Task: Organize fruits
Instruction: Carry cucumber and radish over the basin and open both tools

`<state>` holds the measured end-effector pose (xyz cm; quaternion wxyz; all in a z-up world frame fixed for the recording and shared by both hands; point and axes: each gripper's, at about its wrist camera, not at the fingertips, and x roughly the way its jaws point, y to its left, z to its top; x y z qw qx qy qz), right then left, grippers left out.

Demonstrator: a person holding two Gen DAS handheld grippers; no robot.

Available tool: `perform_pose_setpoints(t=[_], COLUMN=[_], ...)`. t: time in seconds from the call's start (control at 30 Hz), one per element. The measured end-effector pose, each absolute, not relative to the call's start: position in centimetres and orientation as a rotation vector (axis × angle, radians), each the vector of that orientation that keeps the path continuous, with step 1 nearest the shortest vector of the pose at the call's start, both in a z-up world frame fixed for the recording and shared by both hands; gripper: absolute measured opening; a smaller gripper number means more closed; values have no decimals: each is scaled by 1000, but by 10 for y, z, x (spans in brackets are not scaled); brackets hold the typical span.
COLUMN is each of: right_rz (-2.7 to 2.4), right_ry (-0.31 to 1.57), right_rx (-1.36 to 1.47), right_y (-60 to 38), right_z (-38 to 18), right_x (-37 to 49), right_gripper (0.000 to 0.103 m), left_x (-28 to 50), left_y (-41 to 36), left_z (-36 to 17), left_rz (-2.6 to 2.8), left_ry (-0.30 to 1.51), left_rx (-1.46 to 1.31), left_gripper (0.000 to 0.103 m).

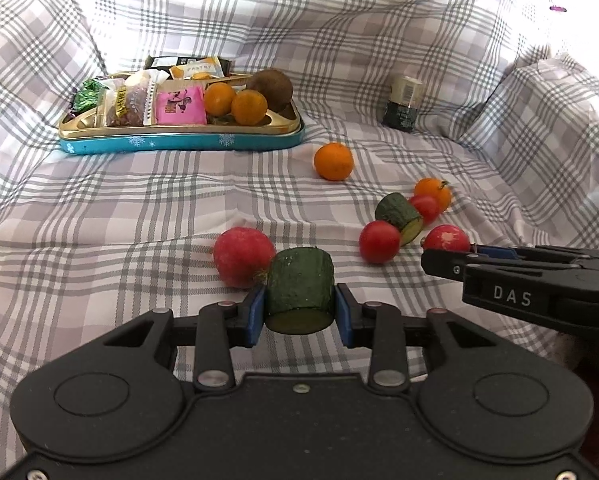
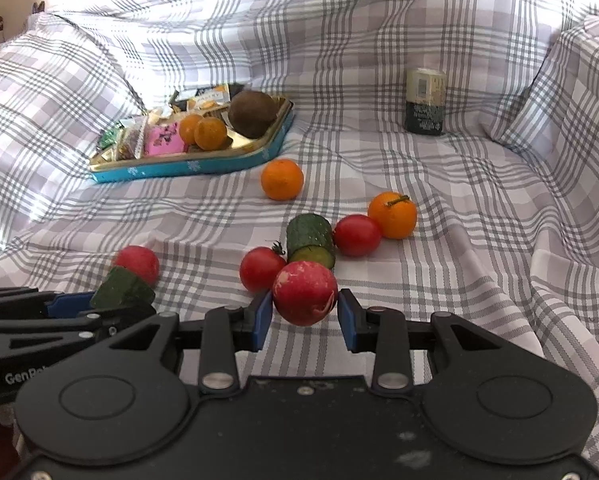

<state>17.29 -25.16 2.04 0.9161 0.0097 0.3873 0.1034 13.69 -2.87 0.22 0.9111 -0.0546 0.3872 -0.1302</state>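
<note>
My left gripper [image 1: 299,306] is shut on a cucumber piece [image 1: 299,286], with a red radish [image 1: 243,256] just behind it on the cloth. My right gripper [image 2: 304,308] is shut on a second red radish [image 2: 304,292]; it also shows in the left wrist view [image 1: 445,238]. Loose on the cloth lie another cucumber piece [image 2: 310,236], two tomatoes [image 2: 261,268] [image 2: 356,235] and two oranges [image 2: 282,179] [image 2: 392,215]. A blue-and-gold tin tray [image 1: 179,142] at the back left holds two oranges [image 1: 235,102], a brown round fruit [image 1: 271,87] and snack packets.
A dark jar with a pale lid [image 1: 404,103] stands at the back right. The checked cloth rises in folds behind and on both sides, with a raised fold at the right [image 1: 547,120]. The two grippers sit close side by side.
</note>
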Motion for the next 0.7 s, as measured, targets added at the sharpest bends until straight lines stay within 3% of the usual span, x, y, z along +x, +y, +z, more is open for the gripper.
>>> perform_pose_setpoints(t=[0.43,0.7], right_rz=[209,221], right_ry=[734,801], right_rx=[118,159], right_y=[-264,-268], right_z=[58,57], right_x=[108,46], right_gripper=[36,37], left_x=[82,47], left_y=[-23,-25], left_z=[50,48], left_rz=[-246,-266], left_ry=[780,860], left_rx=[-72,-53], left_gripper=[44,44])
